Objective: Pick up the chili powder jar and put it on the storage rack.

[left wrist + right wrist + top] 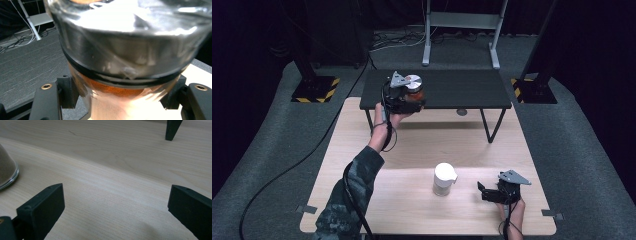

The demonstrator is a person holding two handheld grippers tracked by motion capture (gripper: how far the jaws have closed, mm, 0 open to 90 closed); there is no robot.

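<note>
The left gripper (120,96) is clamped on a glass jar (120,82) with orange contents. A metal lid (125,47) with a black rim tops the jar. A dark shelf surface (27,67) lies behind.

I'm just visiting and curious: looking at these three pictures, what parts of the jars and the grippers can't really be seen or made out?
- Held jar, left gripper view: top cut off by the frame's edge; glare blurs its metal lid.
- Its orange contents, high view: too small to identify; left gripper covers its lower part.
- White-lidded jar, right gripper view: just a corner at the frame's left edge.
- Right gripper: jaw bases cut off at the bottom.
</note>
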